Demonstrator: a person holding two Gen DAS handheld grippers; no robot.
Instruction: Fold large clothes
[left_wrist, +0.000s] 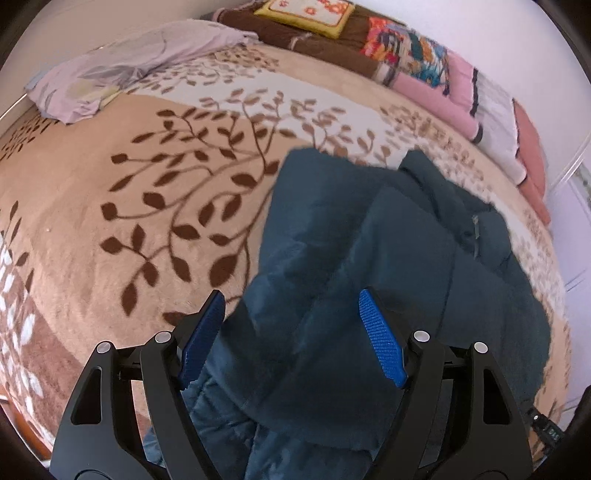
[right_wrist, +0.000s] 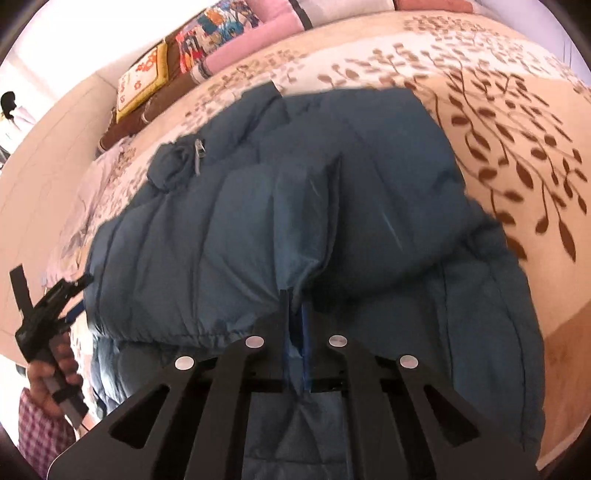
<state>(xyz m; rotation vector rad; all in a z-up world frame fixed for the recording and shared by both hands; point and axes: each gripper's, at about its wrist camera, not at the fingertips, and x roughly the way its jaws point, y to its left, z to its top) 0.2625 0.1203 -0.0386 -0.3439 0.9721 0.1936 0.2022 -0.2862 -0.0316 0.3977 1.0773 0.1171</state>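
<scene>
A dark teal puffer jacket (left_wrist: 369, 266) lies bunched on a beige carpet with brown leaf patterns (left_wrist: 129, 206). My left gripper (left_wrist: 291, 314) is open above the jacket's near edge, its blue pads (left_wrist: 380, 339) wide apart and holding nothing. In the right wrist view the jacket (right_wrist: 258, 206) fills the middle, its zipper pull (right_wrist: 199, 155) near the collar. My right gripper (right_wrist: 295, 314) is shut on a fold of the jacket's fabric at its near hem. The left gripper (right_wrist: 48, 306) shows at the left edge, held in a hand.
A lilac cloth (left_wrist: 122, 70) lies crumpled at the far left of the carpet. Cushions line the far wall: a yellow embroidered one (left_wrist: 306, 14), a brown mat (left_wrist: 303, 40), a colourful one (left_wrist: 402, 48) and pink ones (left_wrist: 439, 96).
</scene>
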